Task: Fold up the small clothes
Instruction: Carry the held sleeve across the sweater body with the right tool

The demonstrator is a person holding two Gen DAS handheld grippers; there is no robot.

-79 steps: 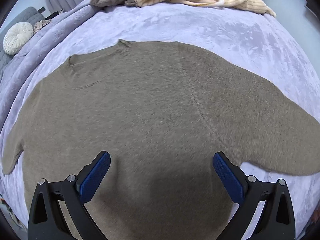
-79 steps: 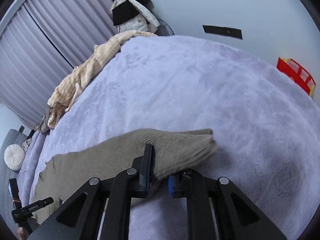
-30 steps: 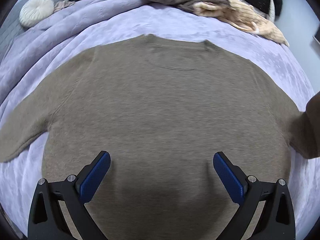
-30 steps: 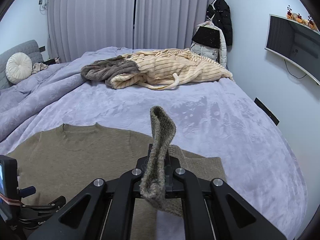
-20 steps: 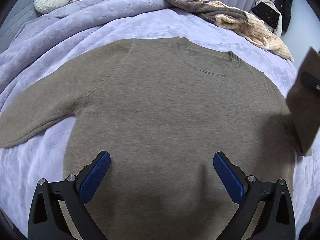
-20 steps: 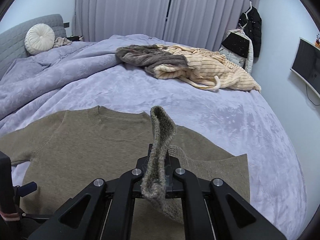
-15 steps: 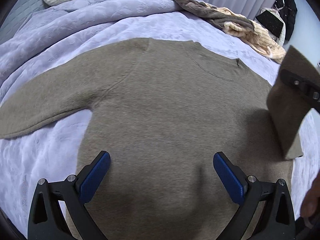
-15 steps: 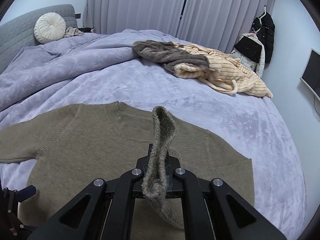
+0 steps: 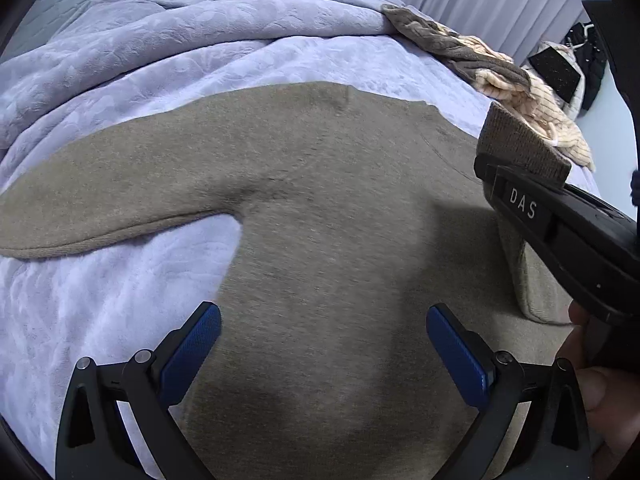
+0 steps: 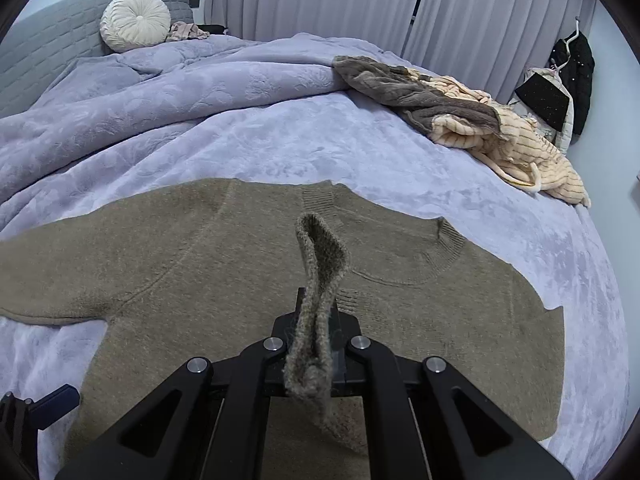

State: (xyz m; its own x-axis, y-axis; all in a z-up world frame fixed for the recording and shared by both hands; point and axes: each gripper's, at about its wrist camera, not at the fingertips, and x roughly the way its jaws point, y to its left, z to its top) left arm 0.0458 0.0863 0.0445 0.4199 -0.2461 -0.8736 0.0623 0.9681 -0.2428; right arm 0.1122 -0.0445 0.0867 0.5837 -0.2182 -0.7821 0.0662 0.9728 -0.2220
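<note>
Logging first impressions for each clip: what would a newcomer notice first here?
A brown sweater spread flat across the lavender bedspread fills both views. The right claw is shut on the sweater's sleeve cuff, lifted above the body, while the left claw hangs open over the hem. At the far right edge lies a heap of cream and grey clothes.

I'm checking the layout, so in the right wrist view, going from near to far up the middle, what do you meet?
right gripper → sleeve cuff → brown sweater → purple bedspread → grey curtains
</note>
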